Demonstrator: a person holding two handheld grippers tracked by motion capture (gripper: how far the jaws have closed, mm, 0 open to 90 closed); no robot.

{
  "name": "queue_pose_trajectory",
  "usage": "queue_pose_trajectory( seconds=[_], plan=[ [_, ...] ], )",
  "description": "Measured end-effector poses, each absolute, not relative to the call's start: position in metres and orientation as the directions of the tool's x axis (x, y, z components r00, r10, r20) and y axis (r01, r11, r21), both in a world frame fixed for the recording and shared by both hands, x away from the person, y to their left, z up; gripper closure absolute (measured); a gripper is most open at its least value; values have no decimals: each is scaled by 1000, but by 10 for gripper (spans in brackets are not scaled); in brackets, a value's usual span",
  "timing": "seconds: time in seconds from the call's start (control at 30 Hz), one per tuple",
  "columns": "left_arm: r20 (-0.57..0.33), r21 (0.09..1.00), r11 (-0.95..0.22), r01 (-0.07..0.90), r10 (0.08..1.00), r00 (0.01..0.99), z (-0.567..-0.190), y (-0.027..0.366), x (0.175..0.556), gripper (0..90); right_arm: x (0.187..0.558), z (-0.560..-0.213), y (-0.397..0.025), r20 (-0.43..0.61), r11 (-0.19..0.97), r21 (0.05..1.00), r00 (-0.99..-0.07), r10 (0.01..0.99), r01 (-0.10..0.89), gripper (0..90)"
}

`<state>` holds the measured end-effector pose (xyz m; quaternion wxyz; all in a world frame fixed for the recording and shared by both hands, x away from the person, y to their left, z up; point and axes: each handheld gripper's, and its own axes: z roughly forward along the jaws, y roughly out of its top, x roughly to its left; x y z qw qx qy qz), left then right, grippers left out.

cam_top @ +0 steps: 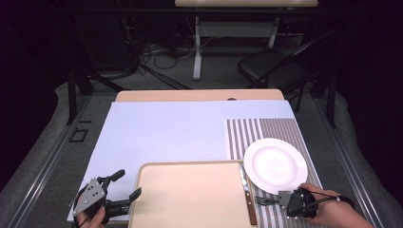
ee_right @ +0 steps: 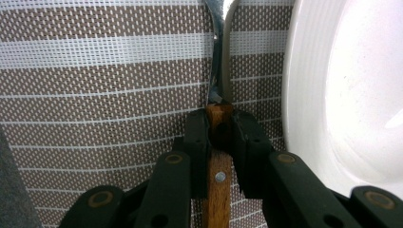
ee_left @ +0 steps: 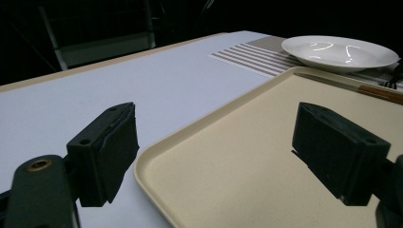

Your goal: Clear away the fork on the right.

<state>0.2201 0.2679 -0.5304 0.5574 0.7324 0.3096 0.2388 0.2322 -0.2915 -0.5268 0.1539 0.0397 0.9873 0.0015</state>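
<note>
A beige tray lies near the front edge of the table. My left gripper is open at the tray's left rim; in the left gripper view the left gripper straddles the corner of the tray with nothing between its jaws. A wooden-handled knife lies along the tray's right edge. My right gripper is shut on the wooden handle of a fork, tines pointing left, low over the striped placemat. The right gripper pinches the fork beside the white plate.
The white plate sits on the placemat just beyond the fork. A pale sheet covers the table behind the tray. A black folding chair, a second table and floor cables stand beyond the far edge.
</note>
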Motion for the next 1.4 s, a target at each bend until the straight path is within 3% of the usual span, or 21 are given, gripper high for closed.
queue_pose_trajectory(
  seconds=[0.77,1.4],
  plan=[
    [4,964,-186,188,722,692,-530,268,220,157,228,-513,-300,-205,947,232,-940,272,223,776],
    [5,964,-187,188,721,693,-530,268,220,157,227,-493,-298,-121,784,458,-845,521,419,776]
  ],
)
